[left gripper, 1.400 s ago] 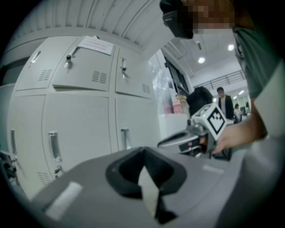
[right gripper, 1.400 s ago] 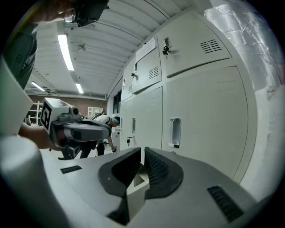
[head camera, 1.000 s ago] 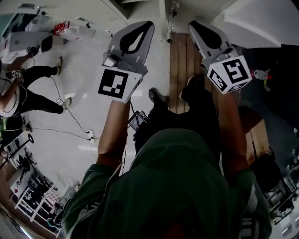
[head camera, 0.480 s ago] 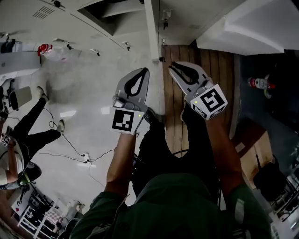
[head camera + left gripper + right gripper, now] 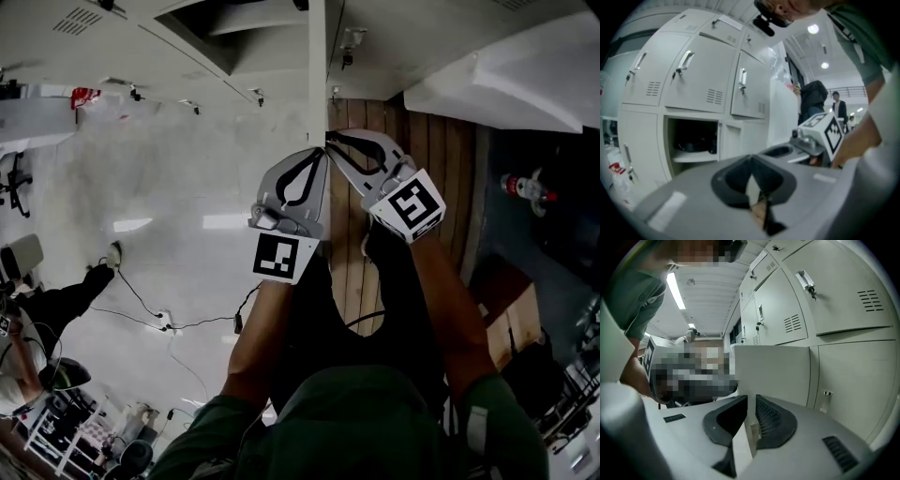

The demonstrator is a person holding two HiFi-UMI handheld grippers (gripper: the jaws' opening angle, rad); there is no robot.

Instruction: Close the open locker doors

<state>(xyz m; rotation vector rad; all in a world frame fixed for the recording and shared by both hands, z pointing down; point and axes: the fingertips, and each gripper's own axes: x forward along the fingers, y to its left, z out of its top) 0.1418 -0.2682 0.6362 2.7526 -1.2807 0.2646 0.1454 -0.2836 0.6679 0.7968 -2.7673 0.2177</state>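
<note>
— Where's the door, and what have you got on it?

— The door [image 5: 771, 373] stands swung out from the open locker [image 5: 691, 118], with its edge toward you. Your right tool [image 5: 749, 404] is pinching the door's free edge, and the panel runs between the pads. Your left tool [image 5: 751, 158] is pressed together on nothing. It sits just beside the door, on the locker's side, and I can't tell whether it touches.

— How will it handle?

— I'd judge it thin sheet metal: light, stiff and smooth, swinging freely on its hinge. It should need little force, and a hard shove would likely slam it and make it bounce. The smooth face may slip in a pinch. You'd do better pushing flat on the outer face near the free edge, far from the hinge. Keep your left tool out of the gap between door and locker.
</note>
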